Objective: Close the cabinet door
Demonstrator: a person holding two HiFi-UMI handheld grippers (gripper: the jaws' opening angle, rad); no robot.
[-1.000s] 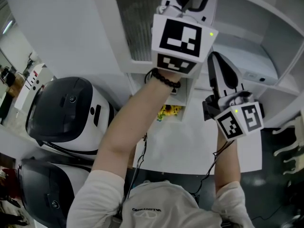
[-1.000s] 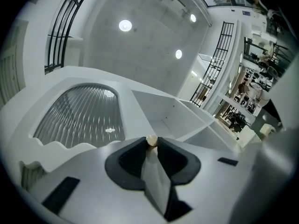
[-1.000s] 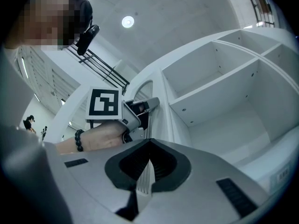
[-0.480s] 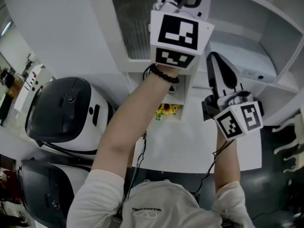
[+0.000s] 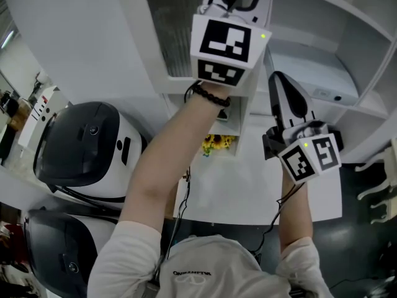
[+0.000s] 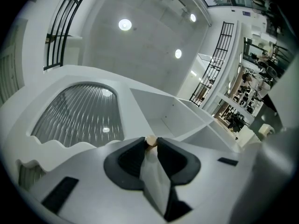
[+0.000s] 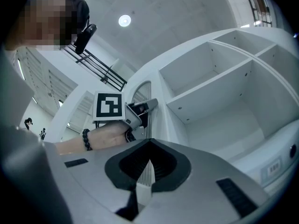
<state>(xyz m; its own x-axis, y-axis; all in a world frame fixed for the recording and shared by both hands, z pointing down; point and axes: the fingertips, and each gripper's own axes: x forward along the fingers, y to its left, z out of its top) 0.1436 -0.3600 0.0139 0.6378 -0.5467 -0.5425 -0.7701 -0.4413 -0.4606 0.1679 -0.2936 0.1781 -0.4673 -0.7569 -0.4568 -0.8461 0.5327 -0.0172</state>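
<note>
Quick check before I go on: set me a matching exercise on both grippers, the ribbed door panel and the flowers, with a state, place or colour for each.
Things:
1. left gripper
2. right gripper
3. ribbed door panel
4. flowers

States, places, colours:
A. yellow
B. jaws together, nothing between them
C. clamped on the door knob
D. just left of the open shelves

Pairs: 1-C, 2-B, 3-D, 4-A

No word or number is showing clearly enough to be read. A small line of print is running across the person's shirt point(image 5: 192, 273), but it is coming out too fine to make out. The marker cube point(image 5: 224, 42) of the left gripper point(image 6: 151, 143) and the marker cube point(image 5: 310, 158) of the right gripper point(image 7: 150, 141) are showing only black-and-white square patterns, no letters.
</note>
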